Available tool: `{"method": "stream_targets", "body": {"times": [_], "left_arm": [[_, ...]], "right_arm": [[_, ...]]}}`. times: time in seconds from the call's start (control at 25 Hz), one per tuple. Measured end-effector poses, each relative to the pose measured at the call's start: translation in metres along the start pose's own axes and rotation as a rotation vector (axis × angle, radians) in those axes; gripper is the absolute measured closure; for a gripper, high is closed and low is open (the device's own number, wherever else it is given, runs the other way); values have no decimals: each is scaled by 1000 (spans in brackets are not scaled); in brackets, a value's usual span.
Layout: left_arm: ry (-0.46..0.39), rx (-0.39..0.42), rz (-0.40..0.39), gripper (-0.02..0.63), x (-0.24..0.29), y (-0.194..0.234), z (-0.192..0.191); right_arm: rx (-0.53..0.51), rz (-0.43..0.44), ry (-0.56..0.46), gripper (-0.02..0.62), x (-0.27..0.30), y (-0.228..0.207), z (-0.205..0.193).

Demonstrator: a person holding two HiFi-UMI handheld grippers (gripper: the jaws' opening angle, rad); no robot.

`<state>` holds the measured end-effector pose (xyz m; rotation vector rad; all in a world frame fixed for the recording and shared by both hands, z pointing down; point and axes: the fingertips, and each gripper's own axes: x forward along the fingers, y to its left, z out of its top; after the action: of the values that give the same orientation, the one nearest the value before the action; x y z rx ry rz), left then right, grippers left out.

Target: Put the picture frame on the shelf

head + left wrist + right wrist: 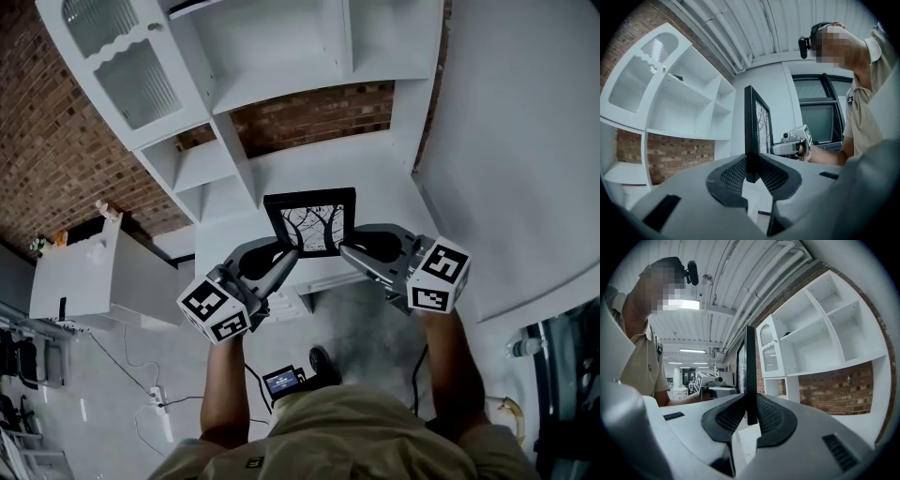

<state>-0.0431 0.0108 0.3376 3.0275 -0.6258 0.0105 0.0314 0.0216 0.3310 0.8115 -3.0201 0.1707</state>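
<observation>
A black picture frame (312, 222) with a tree drawing hangs upright in the air before the white shelf unit (281, 84). My left gripper (289, 254) is shut on its left edge and my right gripper (345, 250) is shut on its right edge. In the left gripper view the frame (752, 136) stands edge-on between the dark pads (732, 177). In the right gripper view the frame (750, 376) is likewise clamped edge-on between the pads (770, 418), with the shelf unit (825, 333) to the right.
The shelf unit has several open compartments and a glass-fronted door (122, 66) at the upper left. A brick wall (56, 159) runs behind it. A white cabinet (89, 277) stands at the left, with cables (155, 394) on the floor. A white wall (525, 159) is at the right.
</observation>
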Motion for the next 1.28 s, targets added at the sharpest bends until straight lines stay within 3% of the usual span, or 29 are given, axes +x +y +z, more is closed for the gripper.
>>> {"method": "stream_targets", "body": {"times": [0.28, 0.6, 0.8, 1.04, 1.28], "left_arm": [[-13, 22, -8, 527, 31, 89, 16], [-23, 23, 44, 526, 62, 160, 28], [-30, 15, 112, 526, 98, 238, 47], [-47, 45, 216, 526, 105, 227, 47], [-52, 69, 350, 526, 134, 311, 68]], "right_arm": [[-19, -47, 3, 528, 52, -75, 21], [-17, -49, -9, 528, 90, -144, 38], [-10, -50, 5, 528, 133, -222, 62], [-26, -18, -14, 528, 122, -229, 61], [-27, 11, -8, 528, 176, -304, 87]]}}
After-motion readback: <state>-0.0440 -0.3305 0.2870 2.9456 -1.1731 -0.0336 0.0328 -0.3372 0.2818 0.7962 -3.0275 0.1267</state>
